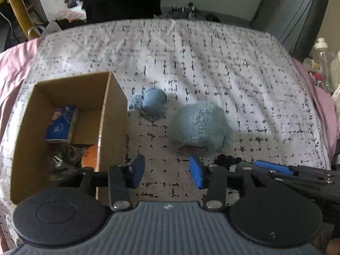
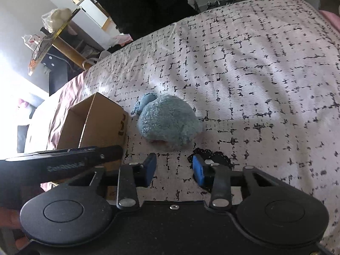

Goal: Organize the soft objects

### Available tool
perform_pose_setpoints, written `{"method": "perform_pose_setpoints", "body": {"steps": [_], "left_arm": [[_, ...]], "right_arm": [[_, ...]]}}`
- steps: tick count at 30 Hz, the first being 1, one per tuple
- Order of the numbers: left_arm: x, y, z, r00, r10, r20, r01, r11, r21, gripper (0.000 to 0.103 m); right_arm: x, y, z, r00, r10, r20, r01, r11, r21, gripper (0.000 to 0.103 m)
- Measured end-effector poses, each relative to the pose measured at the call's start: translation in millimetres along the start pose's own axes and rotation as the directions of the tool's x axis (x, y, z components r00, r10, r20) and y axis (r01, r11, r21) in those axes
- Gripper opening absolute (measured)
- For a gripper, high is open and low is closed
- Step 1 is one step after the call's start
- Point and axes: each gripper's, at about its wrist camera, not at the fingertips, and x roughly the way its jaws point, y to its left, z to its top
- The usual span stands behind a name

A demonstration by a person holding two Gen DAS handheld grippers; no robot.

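Note:
A fluffy blue plush toy (image 1: 198, 126) lies on the patterned bedspread (image 1: 212, 63), its smaller blue part (image 1: 152, 104) toward the cardboard box (image 1: 110, 131). It also shows in the right wrist view (image 2: 167, 122). My left gripper (image 1: 167, 171) is open and empty, just in front of the plush. My right gripper (image 2: 174, 169) is open and empty, also just short of the plush. A small black lacy item (image 1: 226, 161) lies beside the left gripper's right finger, and shows in the right wrist view (image 2: 216, 156).
The open box (image 2: 102, 123) stands left of the plush. It holds a blue tissue pack (image 1: 61, 124), an orange item (image 1: 90, 156) and a dark crumpled thing (image 1: 63, 157). Bottles (image 1: 323, 61) stand at the bed's right edge. Furniture lies beyond the far edge.

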Motion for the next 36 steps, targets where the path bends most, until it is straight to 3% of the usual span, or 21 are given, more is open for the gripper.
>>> {"method": "perform_pose_setpoints", "body": {"steps": [13, 27, 33, 36], "left_arm": [[59.0, -8.5, 16.6, 0.995, 0.023, -0.1, -0.02, 0.999, 0.036, 0.044], [72.0, -1.1, 46.7, 0.999, -0.026, -0.021, 0.025, 0.999, -0.036, 0.044], [79.1, 9.3, 56.7, 0.996, -0.087, -0.002, 0.086, 0.99, -0.111, 0.026], [81.9, 15.5, 58.1, 0.994, -0.109, -0.001, 0.107, 0.982, -0.158, 0.024]], "right_arm": [[37.3, -15.2, 11.3, 0.998, -0.011, -0.069, 0.013, 1.0, 0.025, 0.037], [52.2, -13.7, 34.8, 0.999, 0.027, -0.031, -0.026, 0.999, 0.044, 0.037], [51.9, -10.0, 46.3, 0.999, 0.053, -0.002, -0.053, 0.997, 0.058, 0.037], [52.1, -13.8, 51.3, 0.999, 0.048, 0.011, -0.049, 0.995, 0.09, 0.037]]}}
